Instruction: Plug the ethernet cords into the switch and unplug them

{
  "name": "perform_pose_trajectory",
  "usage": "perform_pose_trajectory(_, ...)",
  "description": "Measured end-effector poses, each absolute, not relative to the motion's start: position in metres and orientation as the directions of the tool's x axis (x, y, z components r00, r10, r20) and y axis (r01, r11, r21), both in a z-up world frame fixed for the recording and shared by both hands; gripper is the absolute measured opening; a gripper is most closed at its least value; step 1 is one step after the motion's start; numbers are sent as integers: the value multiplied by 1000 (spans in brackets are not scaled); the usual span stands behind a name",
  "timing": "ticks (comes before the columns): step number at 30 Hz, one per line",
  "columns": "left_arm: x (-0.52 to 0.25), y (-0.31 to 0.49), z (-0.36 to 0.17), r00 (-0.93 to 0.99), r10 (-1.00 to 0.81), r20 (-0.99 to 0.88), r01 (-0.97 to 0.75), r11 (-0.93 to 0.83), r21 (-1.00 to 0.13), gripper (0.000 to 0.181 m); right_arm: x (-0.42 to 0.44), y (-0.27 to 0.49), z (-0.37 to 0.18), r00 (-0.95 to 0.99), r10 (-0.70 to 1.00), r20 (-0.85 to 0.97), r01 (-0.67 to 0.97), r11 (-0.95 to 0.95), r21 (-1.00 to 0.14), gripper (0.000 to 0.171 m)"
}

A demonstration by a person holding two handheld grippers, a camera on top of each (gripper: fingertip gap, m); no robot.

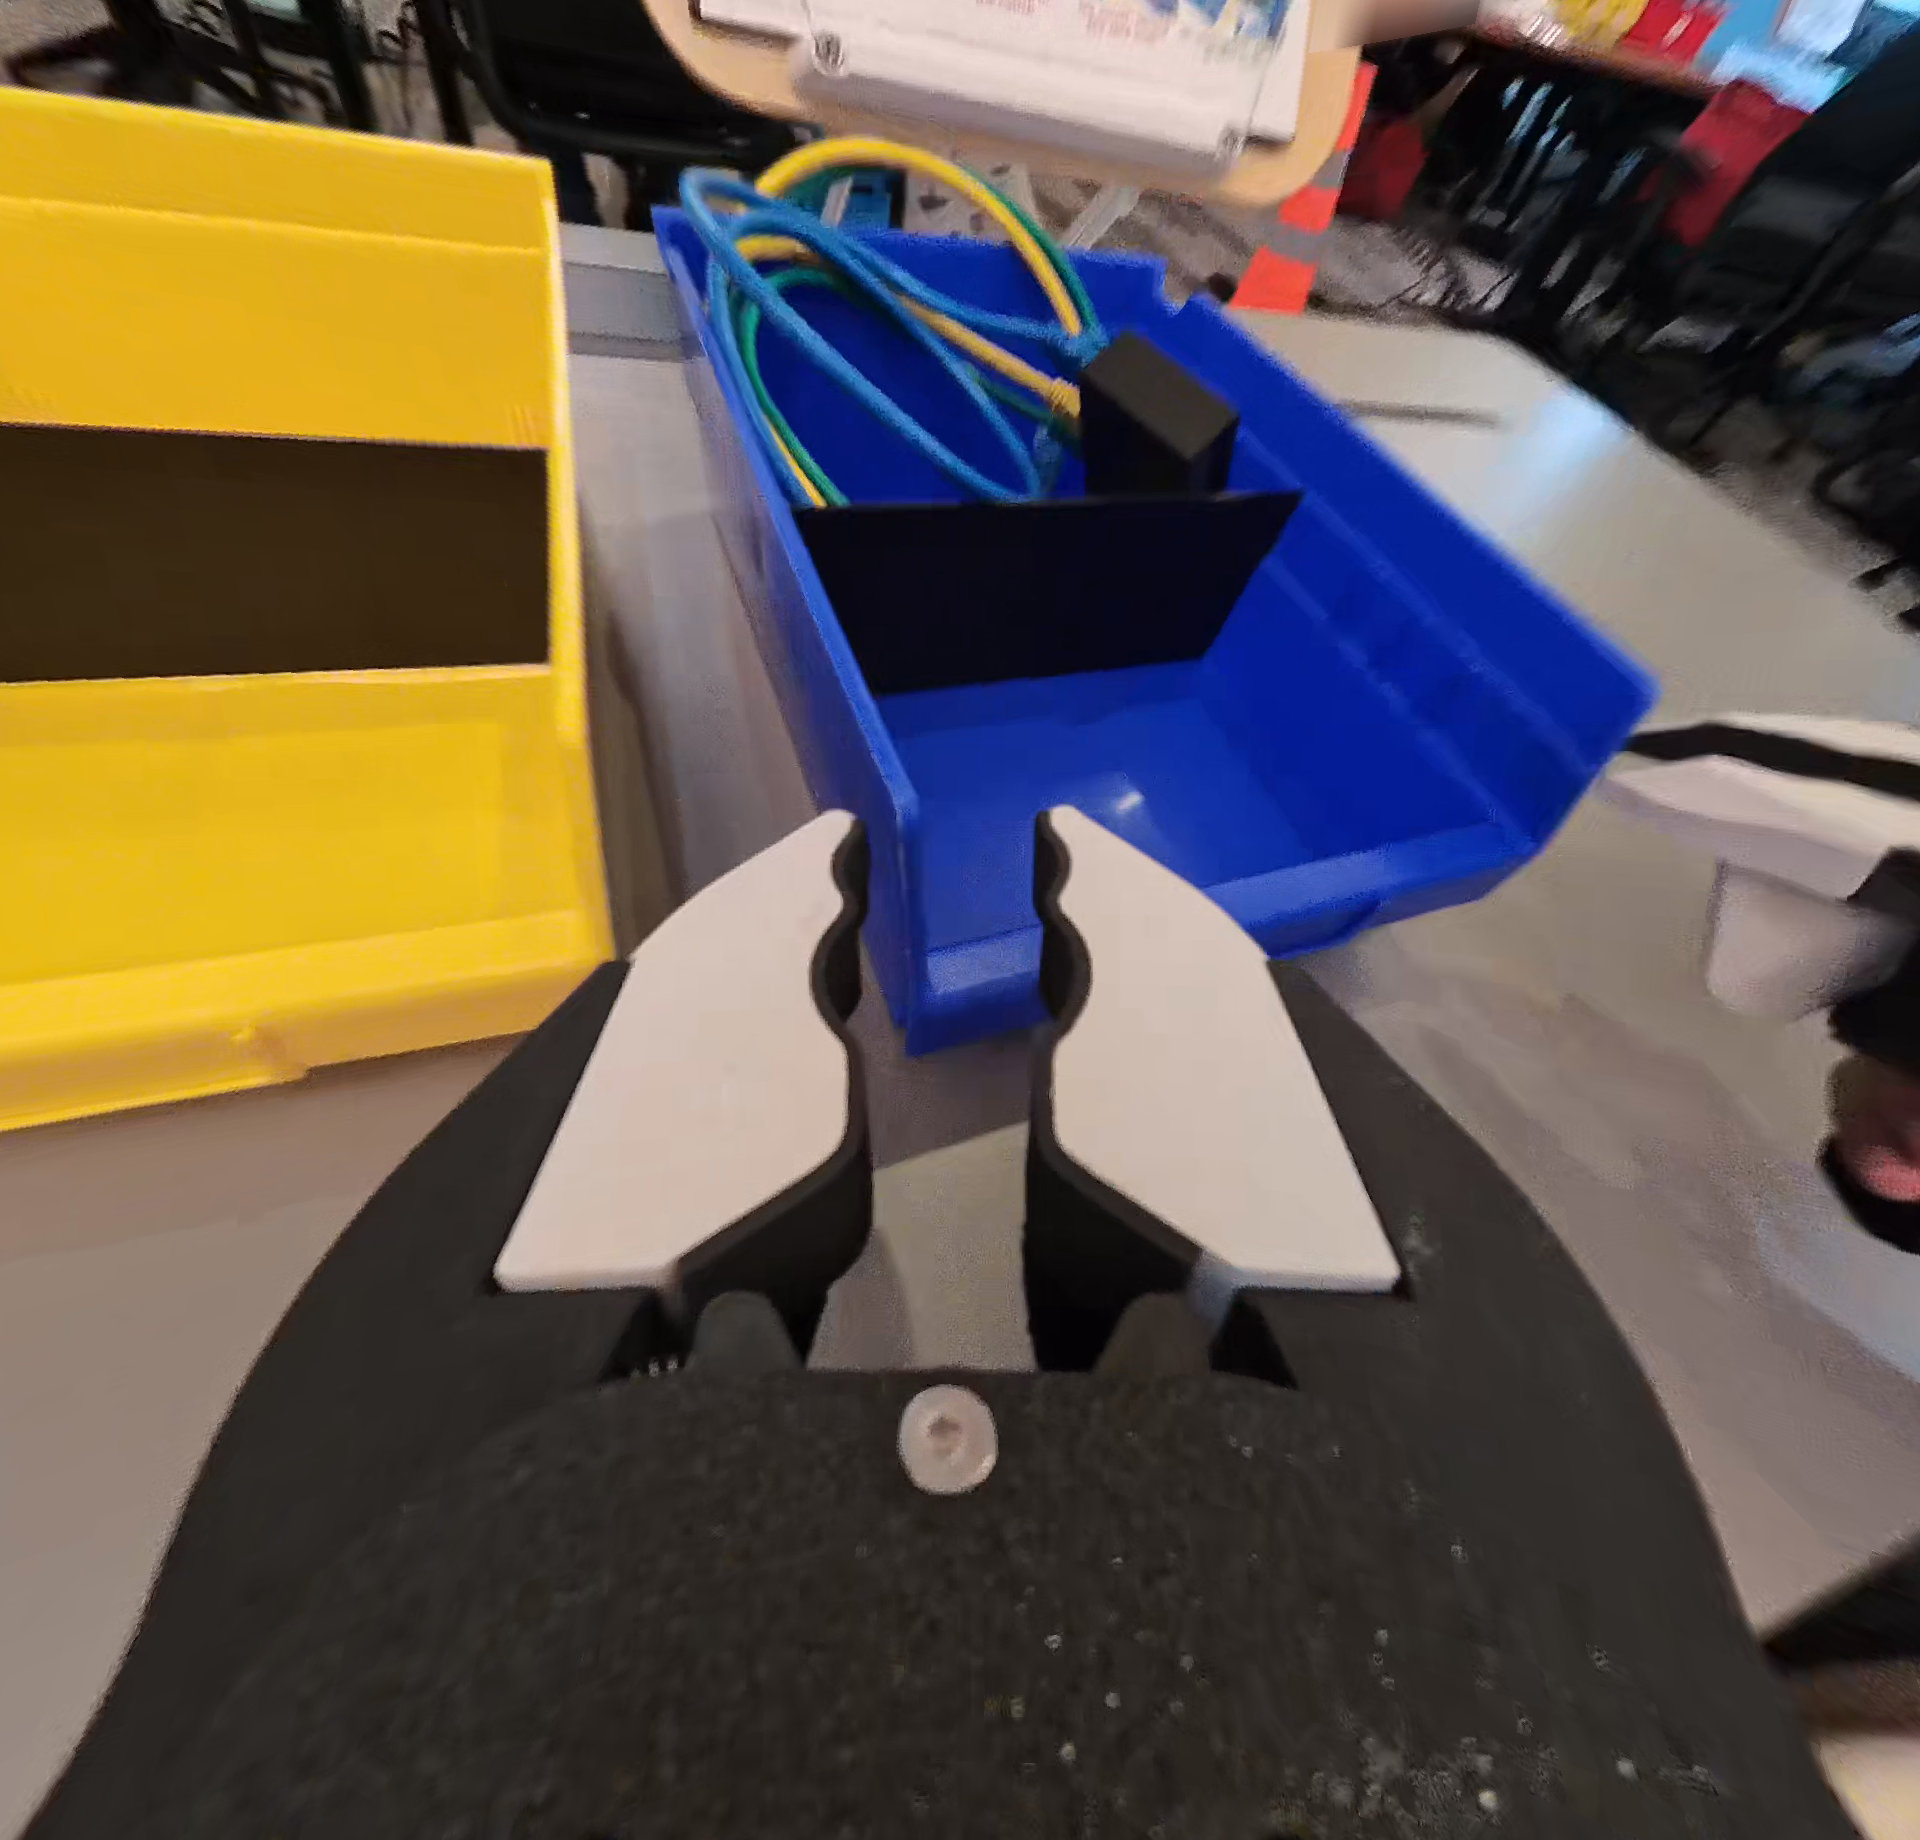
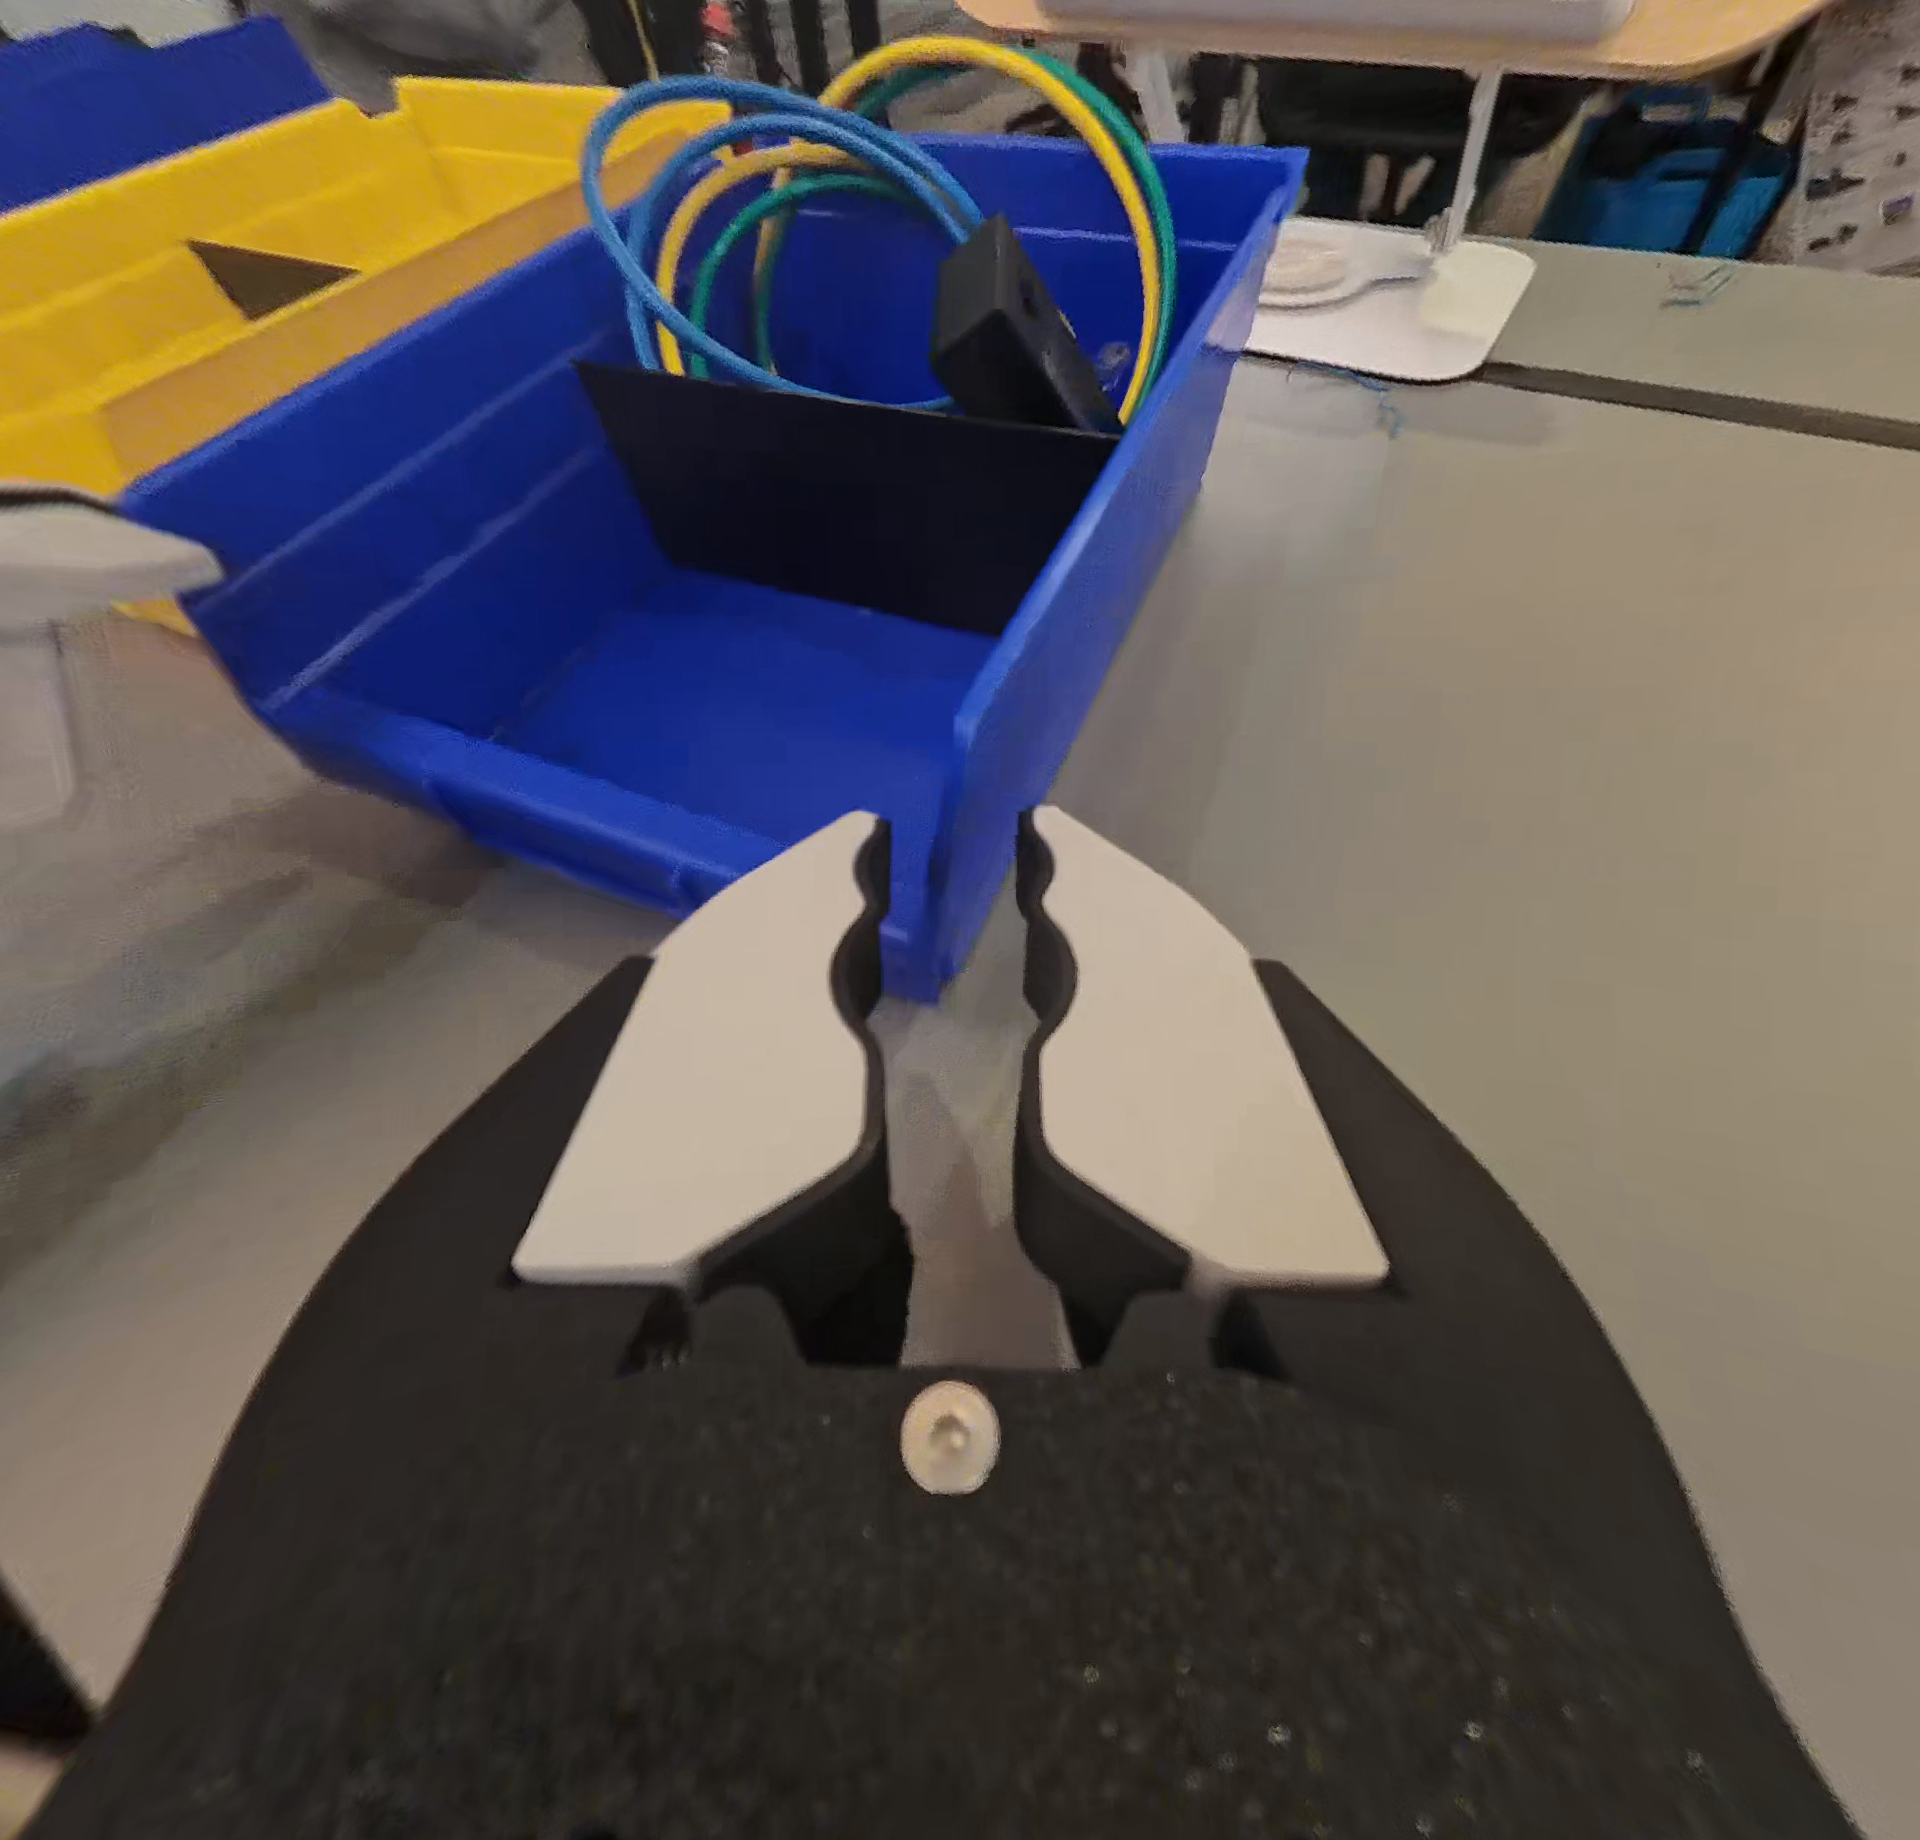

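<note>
- Left wrist view takes in a grey table [image 1: 1558,564] that carries everything, with chairs and bright clutter blurred at the far side of the room.
- On the left of that table sits a yellow bin [image 1: 281,543], the biggest thing on it, with a dark divider across its inside.
- Just to its right stands a blue bin [image 1: 1351,595], split by a black divider [image 1: 1029,585] into a near compartment and a far one.
- In the far compartment lie the ethernet cords [image 1: 831,336], blue, yellow and green, looped up above the rim.
- The switch [image 1: 1153,419], a small black box, is propped tilted in that same far compartment, against the right wall; the cords run to it, though I cannot tell whether any are plugged in.
- Close to the near left corner of the blue bin, the left gripper [image 1: 948,917] hangs over the table, its jaws parted by a modest gap and holding nothing.
- At the near right corner of the same bin, the right gripper [image 2: 954,907] shows a slightly narrower gap between its fingers, also empty.
</note>
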State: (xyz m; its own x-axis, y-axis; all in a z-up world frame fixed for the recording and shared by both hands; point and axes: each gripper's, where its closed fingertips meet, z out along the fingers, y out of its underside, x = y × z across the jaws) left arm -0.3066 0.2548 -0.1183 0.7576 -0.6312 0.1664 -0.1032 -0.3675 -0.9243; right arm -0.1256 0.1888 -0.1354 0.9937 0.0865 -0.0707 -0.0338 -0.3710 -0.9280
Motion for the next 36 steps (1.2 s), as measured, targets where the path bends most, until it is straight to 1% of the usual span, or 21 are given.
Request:
perform_pose_trajectory(2,-322,250,-100,732,-649,209,-69,-375,-924,39,-121,173,-128,990,125,-63,-16,-347,-938,25)
perform_pose_trajectory(3,-336,252,-94,736,-652,180,-90,-359,-929,43,-118,166,-129,989,143,-48,5,-348,-937,27)
perform_pose_trajectory(6,-409,284,-92,836,-548,-18,-204,-281,-938,42,-106,150,-137,989,148,14,68,-366,-928,29)
perform_pose_trajectory(7,-434,297,-96,859,-510,-44,-219,-289,-932,43,-106,148,-138,988,155,9,66,-367,-928,31)
perform_pose_trajectory(10,-505,334,-116,918,-391,-69,-220,-358,-907,48,-113,147,-132,985,167,-41,20,-347,-938,31)
perform_pose_trajectory(11,-523,344,-126,931,-360,-67,-217,-396,-892,54,-118,147,-131,983,177,-48,15,-341,-940,30)
perform_pose_trajectory(12,-532,352,-136,935,-353,-43,-208,-444,-871,61,-123,147,-131,982,186,-46,20,-342,-940,28)
perform_pose_trajectory(13,-535,359,-141,932,-362,-8,-192,-477,-858,62,-128,147,-133,980,193,-39,31,-347,-937,26)
perform_pose_trajectory(15,-528,373,-141,913,-406,47,-166,-474,-865,60,-141,148,-134,974,226,-22,59,-347,-936,23)
perform_pose_trajectory(17,-525,389,-140,906,-421,42,-172,-457,-872,58,-156,149,-135,962,272,6,102,-339,-935,21)
perform_pose_trajectory(18,-526,397,-141,909,-415,34,-177,-457,-872,53,-164,149,-135,954,300,26,129,-330,-935,21)
perform_pose_trajectory(19,-526,404,-141,912,-408,36,-171,-459,-872,46,-173,148,-136,943,329,51,163,-322,-932,21)
perform_pose_trajectory(22,-525,415,-142,906,-412,99,-120,-475,-872,3,-202,145,-144,906,404,123,264,-313,-912,21)
perform_pose_trajectory(24,-524,414,-143,895,-416,159,-79,-500,-863,2,-233,143,-149,883,463,81,252,-320,-913,21)
perform_pose_trajectory(26,-526,408,-143,898,-410,158,-85,-515,-853,2,-272,144,-159,848,530,14,237,-356,-904,26)
perform_pose_trajectory(27,-528,403,-143,902,-405,147,-95,-520,-849,2,-290,146,-165,832,555,-3,258,-392,-883,27)
perform_pose_trajectory(30,-536,379,-144,919,-376,122,-120,-559,-820,2,-334,166,-166,831,555,11,282,-405,-870,46)
perform_pose_trajectory(33,-543,352,-144,932,-341,122,-103,-573,-813,2,-369,195,-149,872,490,-10,207,-386,-899,63)
perform_pose_trajectory(36,-548,323,-144,936,-339,95,-119,-560,-820,3,-370,225,-146,953,298,50,173,-403,-899,62)
